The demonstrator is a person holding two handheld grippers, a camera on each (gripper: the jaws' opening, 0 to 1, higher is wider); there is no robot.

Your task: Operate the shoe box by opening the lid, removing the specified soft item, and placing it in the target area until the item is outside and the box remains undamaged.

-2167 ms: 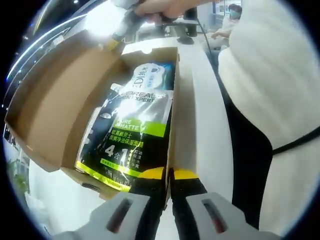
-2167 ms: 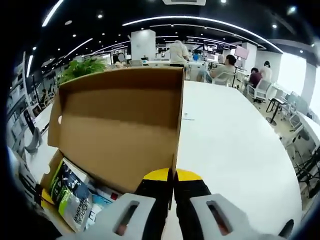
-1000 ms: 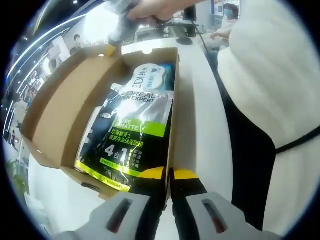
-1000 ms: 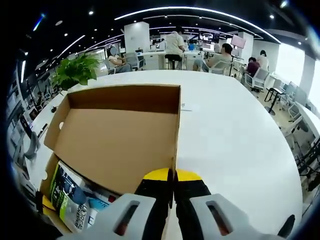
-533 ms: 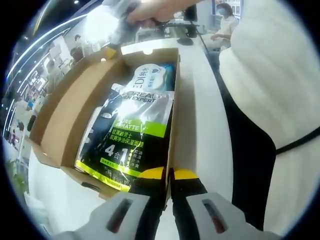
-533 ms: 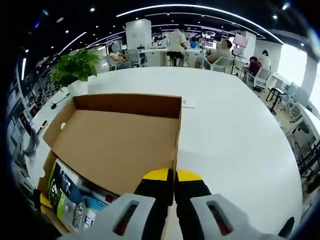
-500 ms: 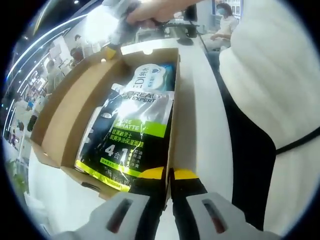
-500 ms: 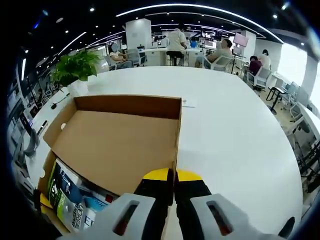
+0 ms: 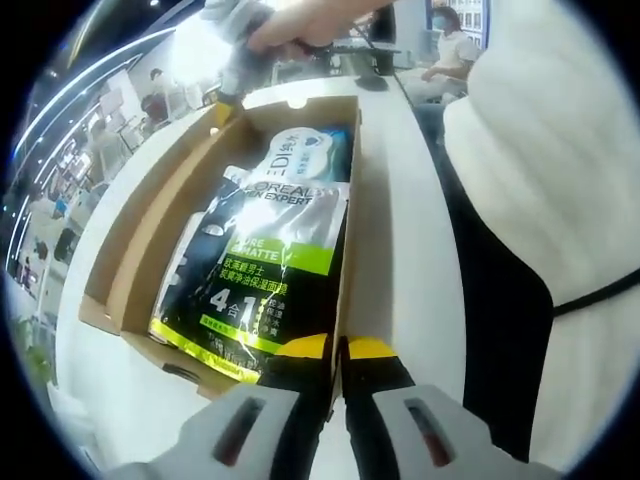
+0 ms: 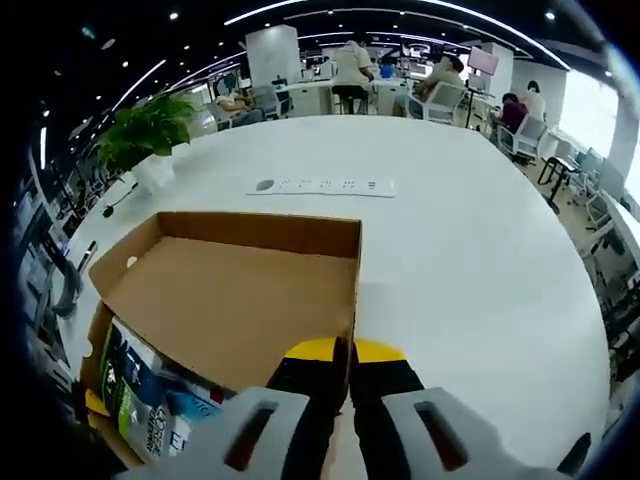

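The brown shoe box (image 9: pixel 365 210) stands with its lid off the top, on a white table. Inside lies a soft black, silver and green pouch (image 9: pixel 265 270), over a white and blue pack (image 9: pixel 300 150). My left gripper (image 9: pixel 340 347) is shut on the box's near side wall. The lid (image 10: pixel 235 300) is folded back, hollow side up, low over the table. My right gripper (image 10: pixel 348 348) is shut on the lid's side flap; it also appears in the left gripper view as the right gripper (image 9: pixel 226 100), held by a hand. The pouch (image 10: pixel 140 400) peeks out below the lid.
A person in a white top (image 9: pixel 540 200) stands close along the box's right side. On the white table (image 10: pixel 470 270) lie a power strip (image 10: pixel 320 185) and a potted plant (image 10: pixel 150 130). People sit at desks in the background.
The lid has swung further back and down, from nearly upright to almost flat, with my right gripper still on its flap. The left gripper, box and pouch have stayed put.
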